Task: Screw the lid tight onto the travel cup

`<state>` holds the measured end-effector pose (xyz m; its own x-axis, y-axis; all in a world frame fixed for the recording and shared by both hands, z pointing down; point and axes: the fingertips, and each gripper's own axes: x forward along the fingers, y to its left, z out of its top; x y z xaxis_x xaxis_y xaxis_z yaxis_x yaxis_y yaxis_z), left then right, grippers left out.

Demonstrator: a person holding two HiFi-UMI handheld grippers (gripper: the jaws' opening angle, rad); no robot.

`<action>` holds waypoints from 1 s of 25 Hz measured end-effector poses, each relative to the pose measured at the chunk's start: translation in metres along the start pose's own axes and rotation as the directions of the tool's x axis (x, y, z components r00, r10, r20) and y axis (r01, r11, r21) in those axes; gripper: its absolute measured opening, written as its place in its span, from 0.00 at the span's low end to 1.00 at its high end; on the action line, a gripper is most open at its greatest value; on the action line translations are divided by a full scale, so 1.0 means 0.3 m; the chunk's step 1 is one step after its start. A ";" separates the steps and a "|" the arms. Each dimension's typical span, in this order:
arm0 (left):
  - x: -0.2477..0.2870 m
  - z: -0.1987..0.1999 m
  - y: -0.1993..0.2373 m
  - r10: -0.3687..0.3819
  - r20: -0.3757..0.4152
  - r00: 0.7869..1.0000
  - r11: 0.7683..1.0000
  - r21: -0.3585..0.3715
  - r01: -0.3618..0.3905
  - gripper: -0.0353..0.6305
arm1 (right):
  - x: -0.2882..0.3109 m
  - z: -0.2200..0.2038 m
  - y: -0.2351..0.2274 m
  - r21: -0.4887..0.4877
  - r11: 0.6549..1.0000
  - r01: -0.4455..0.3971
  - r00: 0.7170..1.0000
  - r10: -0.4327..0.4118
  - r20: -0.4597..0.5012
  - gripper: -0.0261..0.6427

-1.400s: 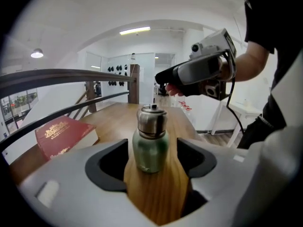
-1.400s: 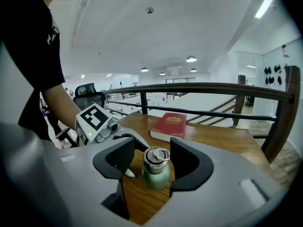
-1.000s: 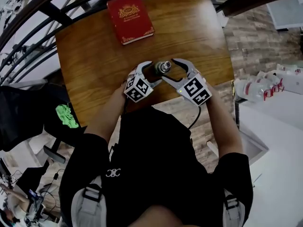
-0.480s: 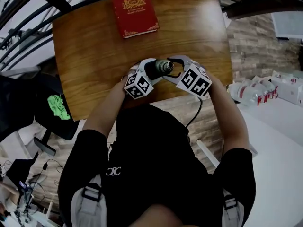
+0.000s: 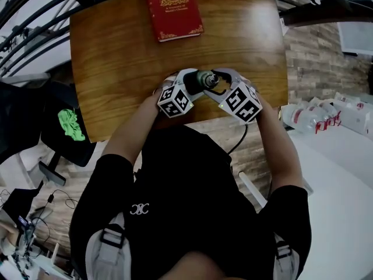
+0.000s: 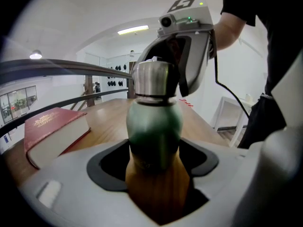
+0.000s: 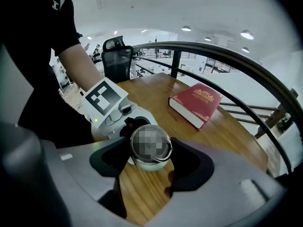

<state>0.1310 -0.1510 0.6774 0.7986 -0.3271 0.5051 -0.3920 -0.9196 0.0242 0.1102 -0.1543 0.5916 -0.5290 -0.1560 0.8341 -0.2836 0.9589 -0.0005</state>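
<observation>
Above the wooden table [image 5: 116, 69], our left gripper [image 6: 154, 167] clamps the travel cup [image 6: 154, 126] while our right gripper [image 7: 151, 161] pinches its lid [image 7: 150, 148]; any tilt risks cross-threading.

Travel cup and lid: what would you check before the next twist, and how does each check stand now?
1. Jaws of the left gripper clamp the travel cup body: ok.
2. Jaws of the right gripper close on the lid: ok.
3. Cup stands upright: ok.
4. Lid sits level on the cup: ok.
5. Lid screwed fully tight: cannot tell.
6. The red book lies clear of both grippers: ok.
</observation>
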 end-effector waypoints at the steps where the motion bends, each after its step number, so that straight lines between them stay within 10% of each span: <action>1: 0.000 -0.001 0.001 0.000 0.000 1.000 1.000 0.000 0.000 0.62 | -0.001 0.004 -0.003 0.023 1.000 0.013 1.000 -0.013 0.014 0.44; 8: 0.000 -0.004 0.003 0.002 -0.003 1.000 1.000 -0.002 -0.002 0.62 | -0.011 0.019 -0.034 0.313 0.931 0.188 0.971 -0.224 0.082 0.44; 16: -0.001 -0.001 0.005 -0.002 -0.003 1.000 1.000 -0.005 0.002 0.62 | -0.023 -0.005 -0.063 0.680 0.640 0.357 0.888 -0.459 -0.034 0.44; 19: -0.002 0.000 0.004 -0.002 -0.003 1.000 1.000 -0.005 0.002 0.62 | -0.016 0.004 -0.055 0.648 0.673 0.356 0.883 -0.469 0.002 0.45; 25: 0.002 0.003 0.002 -0.005 -0.004 1.000 1.000 -0.004 0.005 0.62 | -0.067 0.019 -0.010 0.393 0.883 0.257 0.939 -0.324 0.115 0.50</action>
<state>0.1315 -0.1520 0.6770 0.7990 -0.3218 0.5080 -0.3899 -0.9203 0.0303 0.1171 -0.1554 0.5717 -0.4964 -0.4846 0.7202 -0.7008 0.7133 -0.0031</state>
